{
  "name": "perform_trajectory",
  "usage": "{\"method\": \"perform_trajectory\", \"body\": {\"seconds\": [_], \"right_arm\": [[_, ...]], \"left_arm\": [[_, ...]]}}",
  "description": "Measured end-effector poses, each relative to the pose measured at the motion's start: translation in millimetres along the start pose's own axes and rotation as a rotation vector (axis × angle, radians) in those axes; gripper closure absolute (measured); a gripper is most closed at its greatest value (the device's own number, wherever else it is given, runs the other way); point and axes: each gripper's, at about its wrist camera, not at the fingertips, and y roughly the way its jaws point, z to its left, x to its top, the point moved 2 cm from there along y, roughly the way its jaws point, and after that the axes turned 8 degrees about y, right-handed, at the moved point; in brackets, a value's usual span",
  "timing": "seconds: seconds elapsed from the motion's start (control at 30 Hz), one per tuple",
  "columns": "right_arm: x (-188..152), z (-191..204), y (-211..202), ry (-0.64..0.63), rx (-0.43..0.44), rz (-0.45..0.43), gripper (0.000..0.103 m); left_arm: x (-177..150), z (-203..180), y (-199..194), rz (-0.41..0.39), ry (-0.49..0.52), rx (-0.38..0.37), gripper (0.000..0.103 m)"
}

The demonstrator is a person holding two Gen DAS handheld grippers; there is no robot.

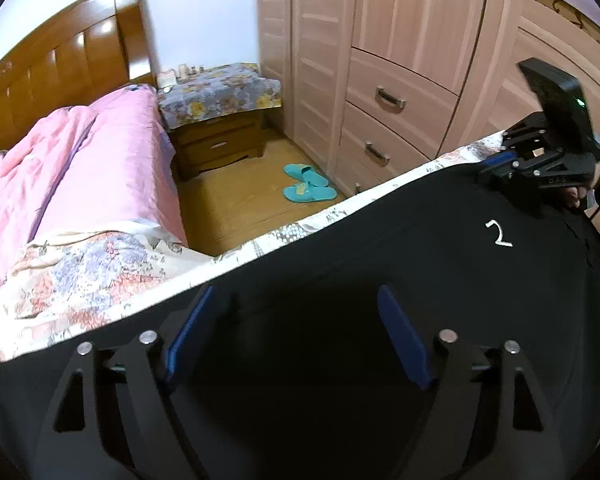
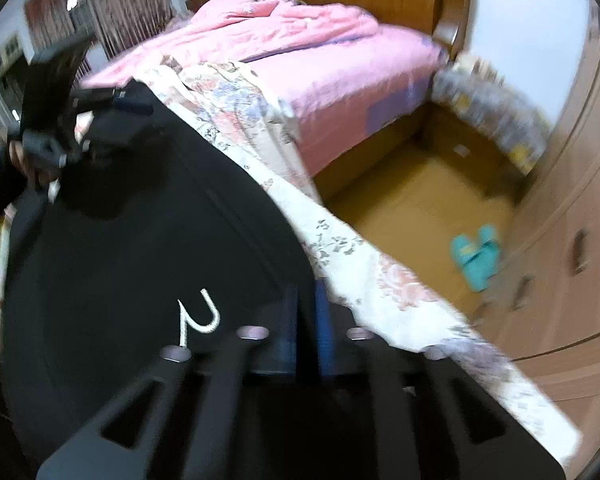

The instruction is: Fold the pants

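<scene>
While level, both grippers (image 1: 296, 332) (image 2: 306, 320) over pants (image 1: 380, 240).

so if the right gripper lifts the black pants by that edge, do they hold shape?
Probably not: the pants lie limp and flat on the bedsheet, so they would likely drape. The right gripper looks shut on one edge; the rest would likely drag.

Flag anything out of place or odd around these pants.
Little stands out. The black pants lie flat on the floral sheet; a white drawstring curls loose on top. The teal slippers lie crossed on the floor.
</scene>
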Motion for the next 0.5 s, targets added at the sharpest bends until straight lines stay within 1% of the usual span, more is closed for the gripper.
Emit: {"method": "perform_trajectory", "body": {"seconds": [0.07, 0.17, 0.2, 0.23, 0.27, 0.37, 0.4, 0.43, 0.47, 0.5], "right_arm": [[-4, 12, -19, -0.025, -0.007, -0.057, 0.093], [-15, 41, -55, -0.086, -0.022, -0.142, 0.094], [-21, 52, -67, -0.108, -0.033, -0.168, 0.094], [-26, 59, -75, -0.121, -0.042, -0.182, 0.094], [-30, 66, -80, -0.131, -0.050, -0.191, 0.094], [-40, 86, -92, -0.161, -0.071, -0.209, 0.094], [-44, 93, -95, -0.166, -0.073, -0.217, 0.094], [-48, 96, -97, -0.162, -0.074, -0.224, 0.094], [-51, 99, -99, -0.157, -0.078, -0.229, 0.094], [-52, 100, -99, -0.154, -0.084, -0.234, 0.094]], "left_arm": [[3, 2, -2, -0.015, 0.036, -0.016, 0.023], [4, 5, -10, -0.028, 0.118, -0.041, 0.022], [4, 6, -12, -0.025, 0.155, -0.074, 0.022], [5, 7, -13, -0.021, 0.182, -0.094, 0.022], [6, 9, -13, -0.010, 0.216, -0.097, 0.022], [8, 14, -12, 0.001, 0.274, -0.105, 0.022], [10, 16, -12, 0.004, 0.286, -0.125, 0.022], [10, 18, -11, 0.017, 0.293, -0.169, 0.022], [10, 18, -9, 0.031, 0.299, -0.196, 0.022], [7, 17, -5, 0.065, 0.315, -0.234, 0.022]]}}
